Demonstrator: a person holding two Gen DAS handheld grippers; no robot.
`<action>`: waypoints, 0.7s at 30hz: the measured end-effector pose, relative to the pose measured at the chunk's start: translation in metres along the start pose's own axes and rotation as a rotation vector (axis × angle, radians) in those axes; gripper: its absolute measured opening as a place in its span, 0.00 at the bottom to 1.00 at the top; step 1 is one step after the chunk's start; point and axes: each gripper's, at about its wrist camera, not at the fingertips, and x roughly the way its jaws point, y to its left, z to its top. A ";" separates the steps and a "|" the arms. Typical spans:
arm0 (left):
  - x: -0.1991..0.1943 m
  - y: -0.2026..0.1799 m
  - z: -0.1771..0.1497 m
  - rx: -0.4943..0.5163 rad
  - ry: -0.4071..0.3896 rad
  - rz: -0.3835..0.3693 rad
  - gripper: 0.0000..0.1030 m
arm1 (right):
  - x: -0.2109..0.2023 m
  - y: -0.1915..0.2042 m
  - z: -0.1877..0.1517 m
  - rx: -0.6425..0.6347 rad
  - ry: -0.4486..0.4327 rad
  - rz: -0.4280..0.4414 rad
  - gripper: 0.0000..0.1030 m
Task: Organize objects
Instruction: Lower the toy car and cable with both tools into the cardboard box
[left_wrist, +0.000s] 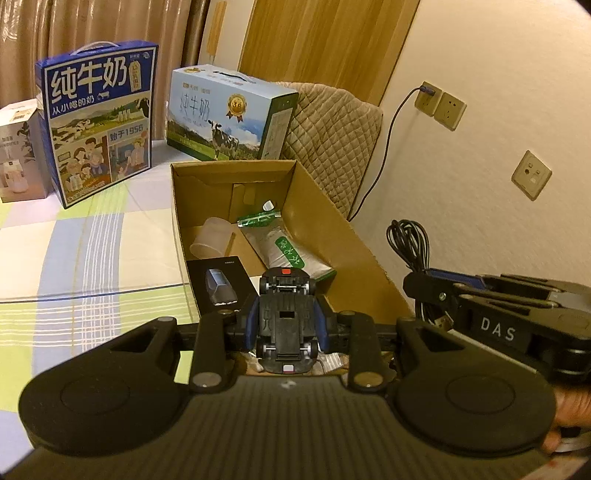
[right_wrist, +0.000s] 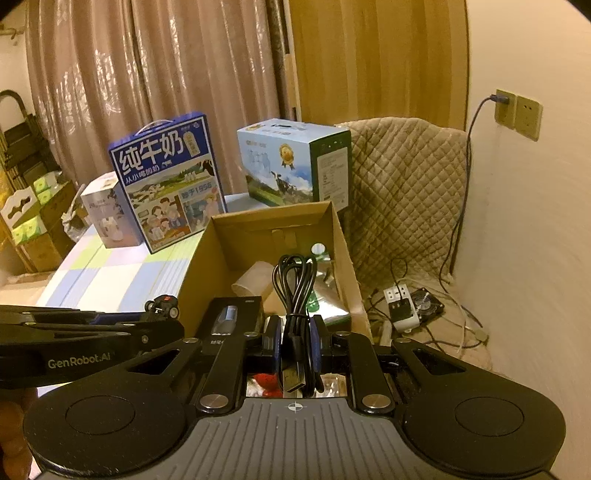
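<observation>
My left gripper (left_wrist: 286, 325) is shut on a toy car (left_wrist: 286, 314), held underside up just above the near end of an open cardboard box (left_wrist: 332, 221). My right gripper (right_wrist: 294, 343) is shut on a coiled black USB cable (right_wrist: 293, 284), held over the same box (right_wrist: 221, 251). The cable also hangs at the right in the left wrist view (left_wrist: 410, 240). Inside the box lie a clear plastic cup (left_wrist: 212, 236), a silver-green pouch (left_wrist: 284, 243) and a black product box (left_wrist: 218, 284). The car's front shows in the right wrist view (right_wrist: 162, 304).
The box sits on a checked bedsheet (left_wrist: 74, 258). Two milk cartons (left_wrist: 99, 122) (left_wrist: 229, 118) and a white box (left_wrist: 18, 155) stand behind it. A quilted headboard cover (right_wrist: 406, 192), wall sockets (right_wrist: 517, 114) and a power strip (right_wrist: 400, 306) are to the right.
</observation>
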 end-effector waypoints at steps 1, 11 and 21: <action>0.003 0.001 0.002 -0.001 0.004 0.002 0.25 | 0.002 0.000 0.002 -0.004 0.001 -0.002 0.12; 0.017 0.013 0.012 -0.027 0.021 0.009 0.25 | 0.024 -0.005 0.009 -0.013 0.034 0.001 0.12; 0.023 0.013 0.018 -0.027 0.030 0.006 0.25 | 0.031 -0.005 0.013 -0.014 0.036 0.007 0.12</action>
